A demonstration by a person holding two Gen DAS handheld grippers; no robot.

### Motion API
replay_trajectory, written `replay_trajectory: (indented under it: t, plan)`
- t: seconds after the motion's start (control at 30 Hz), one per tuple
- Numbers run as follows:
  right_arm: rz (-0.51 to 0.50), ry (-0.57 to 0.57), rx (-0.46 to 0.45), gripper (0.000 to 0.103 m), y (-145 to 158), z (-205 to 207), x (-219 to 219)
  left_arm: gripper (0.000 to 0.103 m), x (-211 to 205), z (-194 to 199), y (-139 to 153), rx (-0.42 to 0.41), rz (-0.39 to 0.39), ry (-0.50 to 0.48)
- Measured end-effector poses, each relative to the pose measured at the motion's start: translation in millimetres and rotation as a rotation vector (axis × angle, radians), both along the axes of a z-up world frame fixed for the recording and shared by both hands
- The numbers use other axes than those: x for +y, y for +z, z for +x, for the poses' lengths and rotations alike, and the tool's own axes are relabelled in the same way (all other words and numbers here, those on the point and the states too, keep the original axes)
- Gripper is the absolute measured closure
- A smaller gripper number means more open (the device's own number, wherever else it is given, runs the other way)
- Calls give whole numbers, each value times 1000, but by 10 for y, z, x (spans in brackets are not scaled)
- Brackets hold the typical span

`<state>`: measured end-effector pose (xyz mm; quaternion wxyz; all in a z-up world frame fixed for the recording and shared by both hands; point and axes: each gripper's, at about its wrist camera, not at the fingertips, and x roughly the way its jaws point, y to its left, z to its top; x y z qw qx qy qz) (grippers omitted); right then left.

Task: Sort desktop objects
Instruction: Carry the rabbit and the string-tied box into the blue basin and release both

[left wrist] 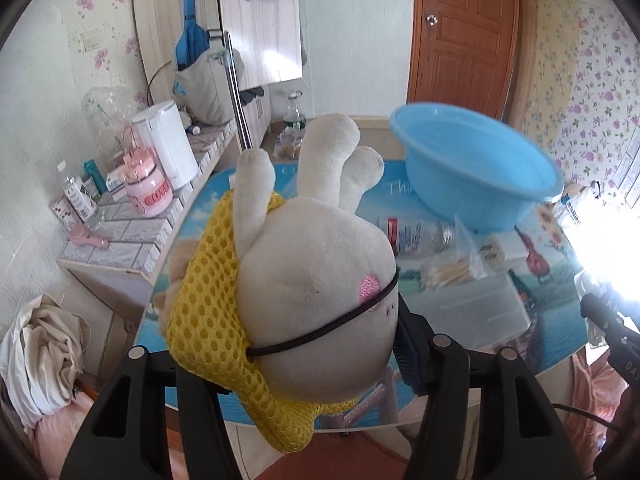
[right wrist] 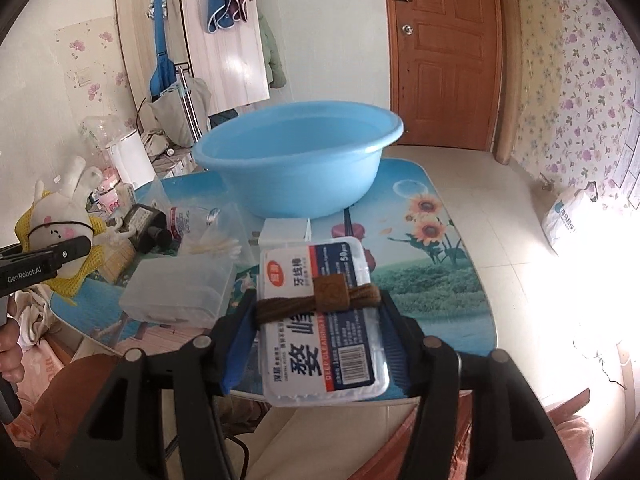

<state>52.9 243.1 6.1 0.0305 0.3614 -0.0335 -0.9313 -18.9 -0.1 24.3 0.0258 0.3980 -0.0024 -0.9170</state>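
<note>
- Left gripper (left wrist: 320,340) pinching a white plush rabbit (left wrist: 320,264) by the head, ears pointing away, yellow mesh (left wrist: 208,312) wrapped round the side by the left finger.
- Rabbit lifted clear of the tabletop (left wrist: 560,320).
- Ahead and to the right of the left gripper: blue basin (left wrist: 480,176); nearer, a bottle lying on its side (left wrist: 416,236) and a bag of cotton swabs (left wrist: 448,272).
- Right gripper (right wrist: 320,320) clamped on a flat box of dental floss picks (right wrist: 324,320), a brown cord (right wrist: 316,302) lying across the box between the fingers.
- Straight ahead of the right gripper: the basin; to the left, a clear plastic box (right wrist: 180,288).
</note>
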Motion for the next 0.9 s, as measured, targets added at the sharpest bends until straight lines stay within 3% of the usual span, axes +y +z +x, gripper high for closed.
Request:
replay_trajectory:
  t: [0.13,0.5,0.9]
  plan:
    - [-96,49,13,47,92,-70,52,44,58,-79,197,34,29,-24]
    - [-97,86,112,47,561,-549,246,43,527,-572,553,122,51,-153]
    - [-99,63,102,47,455,-1277,321,40,1024,-1309,271,47,49,-272]
